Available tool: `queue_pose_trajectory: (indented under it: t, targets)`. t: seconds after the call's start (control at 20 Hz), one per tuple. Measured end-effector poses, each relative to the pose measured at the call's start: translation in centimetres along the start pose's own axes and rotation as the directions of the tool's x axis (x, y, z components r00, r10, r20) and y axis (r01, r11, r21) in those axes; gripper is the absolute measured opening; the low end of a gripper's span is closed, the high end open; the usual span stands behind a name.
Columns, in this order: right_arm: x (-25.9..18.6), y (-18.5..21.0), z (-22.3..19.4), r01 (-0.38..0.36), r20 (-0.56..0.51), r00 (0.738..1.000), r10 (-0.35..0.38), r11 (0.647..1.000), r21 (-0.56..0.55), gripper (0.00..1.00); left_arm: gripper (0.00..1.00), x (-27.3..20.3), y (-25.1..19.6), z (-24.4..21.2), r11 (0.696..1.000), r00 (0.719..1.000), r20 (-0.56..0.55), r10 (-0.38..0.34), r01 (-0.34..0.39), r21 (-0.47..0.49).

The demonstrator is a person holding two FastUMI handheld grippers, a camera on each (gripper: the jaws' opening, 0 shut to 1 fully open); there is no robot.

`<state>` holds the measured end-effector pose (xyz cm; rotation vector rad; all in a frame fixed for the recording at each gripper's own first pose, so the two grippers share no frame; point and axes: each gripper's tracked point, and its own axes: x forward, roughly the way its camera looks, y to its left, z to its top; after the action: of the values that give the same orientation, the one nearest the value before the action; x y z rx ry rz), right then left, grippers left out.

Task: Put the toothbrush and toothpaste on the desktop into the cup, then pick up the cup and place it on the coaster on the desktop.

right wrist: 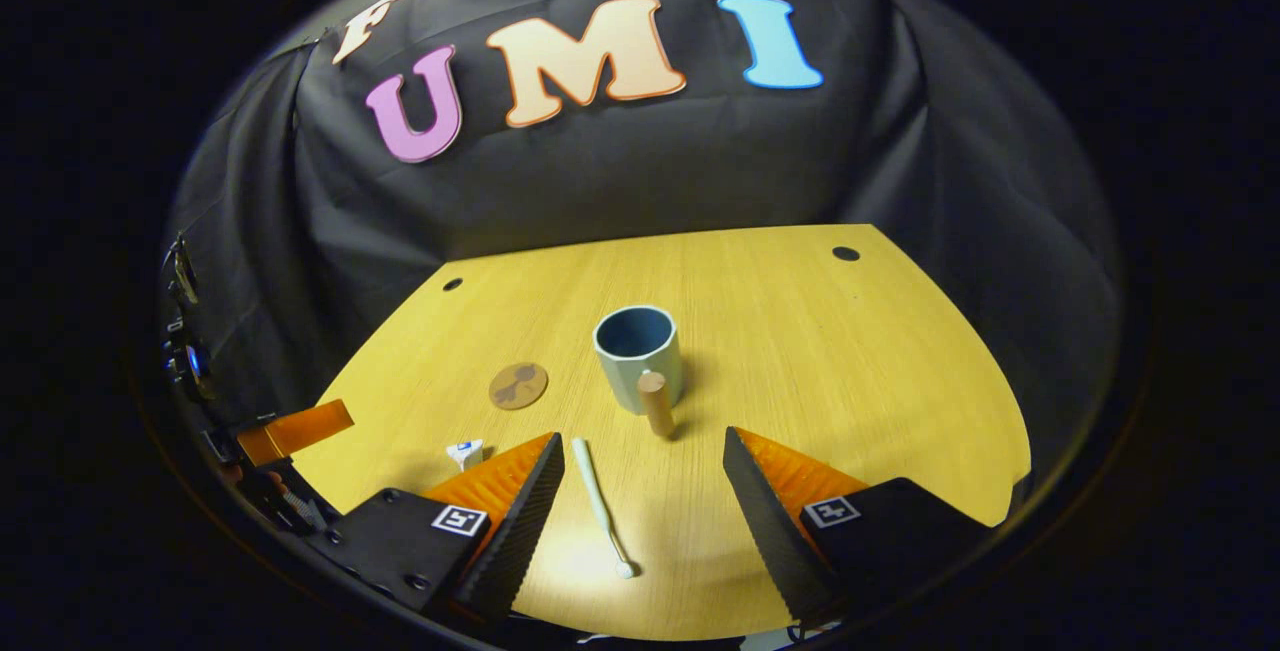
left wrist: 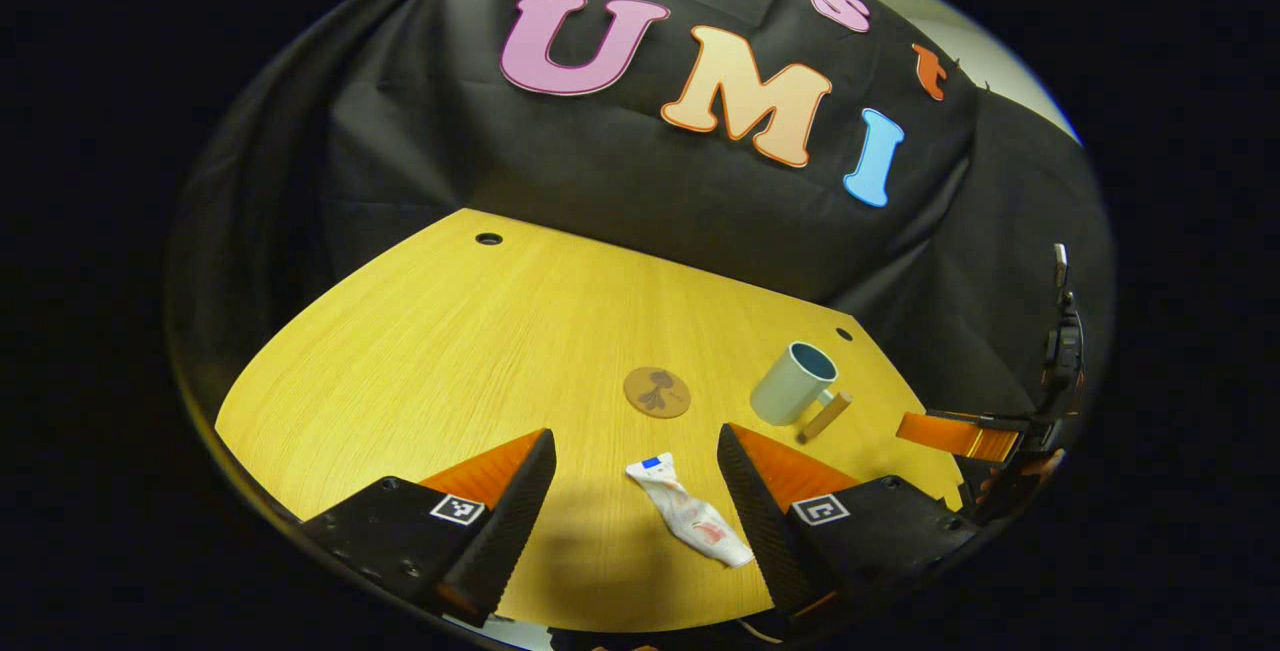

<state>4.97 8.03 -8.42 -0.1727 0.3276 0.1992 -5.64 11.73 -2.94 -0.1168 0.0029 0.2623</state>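
A crumpled white toothpaste tube (left wrist: 688, 513) lies on the wooden desktop (left wrist: 450, 351) between the fingers of my open left gripper (left wrist: 636, 461), closer to its right finger. Beyond it sit a round brown coaster (left wrist: 657, 392) and a pale blue-grey cup (left wrist: 794, 383) with a wooden handle. In the right gripper view a slim white toothbrush (right wrist: 601, 505) lies between the fingers of my open right gripper (right wrist: 644, 463), near the left finger. The cup (right wrist: 638, 355) stands upright just ahead, the coaster (right wrist: 518, 385) to its left, and the toothpaste cap end (right wrist: 466, 452) peeks beside the left finger.
Round cable holes (left wrist: 489, 238) sit near the desktop's far corners. Black cloth walls the desk at the back and sides. The other gripper (left wrist: 965, 435) shows at the right edge of the left gripper view, and the left one (right wrist: 295, 430) at the left edge of the right gripper view.
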Motion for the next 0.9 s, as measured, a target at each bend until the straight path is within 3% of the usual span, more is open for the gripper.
queue_pose_trajectory:
  t: [0.35, 0.4, 0.45, 0.6, 0.65, 0.7, 0.8, 0.9]
  targets:
    - [4.2, 4.1, -3.6, -0.109, -0.186, 0.979, 0.081, 0.984, -0.144, 0.99, 0.95, 0.0, 3.2, -1.1, 0.994, 0.997, -0.011, 0.083, -0.083, -0.076]
    - [4.9, 4.7, -4.2, -0.125, -0.211, 0.973, 0.091, 0.981, -0.152, 0.94, 0.95, 0.1, 3.4, -1.2, 0.992, 0.996, -0.015, 0.089, -0.090, -0.087]
    - [5.5, 5.0, -4.6, -0.136, -0.240, 0.966, 0.095, 0.978, -0.157, 0.99, 0.95, 0.1, 3.6, -1.4, 0.991, 0.995, -0.019, 0.095, -0.096, -0.096]
    - [7.2, 5.3, -6.4, -0.142, -0.328, 0.941, 0.083, 0.977, -0.160, 0.99, 0.96, 0.3, 4.4, -2.0, 0.987, 0.993, -0.038, 0.114, -0.118, -0.110]
    - [7.7, 5.3, -6.8, -0.141, -0.355, 0.932, 0.077, 0.977, -0.157, 0.94, 0.95, 0.3, 4.6, -2.3, 0.986, 0.992, -0.046, 0.121, -0.125, -0.109]
    - [8.2, 5.3, -7.2, -0.139, -0.381, 0.922, 0.072, 0.979, -0.152, 0.99, 0.95, 0.4, 5.0, -2.5, 0.986, 0.990, -0.054, 0.128, -0.133, -0.104]
    - [9.1, 5.0, -7.9, -0.133, -0.429, 0.901, 0.062, 0.981, -0.138, 0.97, 0.95, 0.5, 5.5, -2.7, 0.985, 0.988, -0.071, 0.140, -0.146, -0.093]
    - [10.0, 4.8, -8.5, -0.122, -0.471, 0.881, 0.046, 0.984, -0.132, 0.86, 0.95, 0.6, 5.8, -2.6, 0.985, 0.986, -0.082, 0.148, -0.154, -0.079]
